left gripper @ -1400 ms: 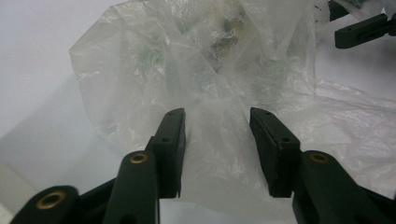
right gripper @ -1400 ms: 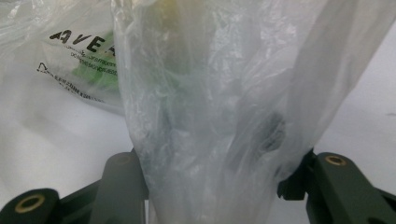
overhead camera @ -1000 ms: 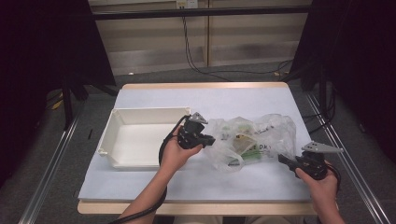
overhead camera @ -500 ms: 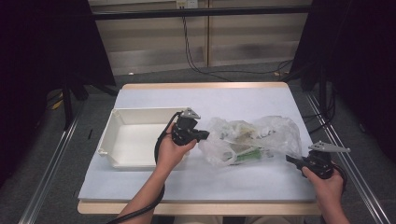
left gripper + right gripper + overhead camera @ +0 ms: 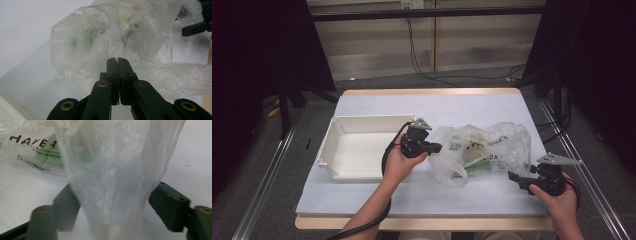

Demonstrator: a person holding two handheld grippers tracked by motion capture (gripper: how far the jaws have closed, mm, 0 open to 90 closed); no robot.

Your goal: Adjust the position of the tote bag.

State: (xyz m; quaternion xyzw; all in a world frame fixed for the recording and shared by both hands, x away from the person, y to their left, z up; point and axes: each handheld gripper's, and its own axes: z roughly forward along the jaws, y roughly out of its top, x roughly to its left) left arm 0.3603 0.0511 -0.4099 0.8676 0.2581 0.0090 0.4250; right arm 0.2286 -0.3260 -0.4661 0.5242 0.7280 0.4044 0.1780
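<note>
Both tongs work on one clear plastic bag (image 5: 484,150), which lies crumpled on the white table (image 5: 422,195) and serves as the landmark for all else. Nearest the person, the right gripper (image 5: 518,180) sits at the bag's near right corner, held low over the table by the right hand (image 5: 557,195). Its jaws have just been opening and now stand wide apart; in the right gripper view a loose fold of the bag (image 5: 112,182) hangs between them, and the pads do not press on it. Black lettering and a green patch show through the film to the left of that fold.

At the bag's left edge, the left gripper (image 5: 438,147) is clamped tight on the plastic, gripped by the left hand (image 5: 399,162). In the left gripper view its two black jaws meet with a thin pinch of film (image 5: 117,57) between them, and the bag billows up beyond the tips, with green and yellowish things dimly visible inside; what they are cannot be told.

Left of the bag, just beyond the left hand, stands a shallow white tray (image 5: 337,135). Farther off than the bag, dark cables (image 5: 422,60) trail down beyond the table's far edge.
</note>
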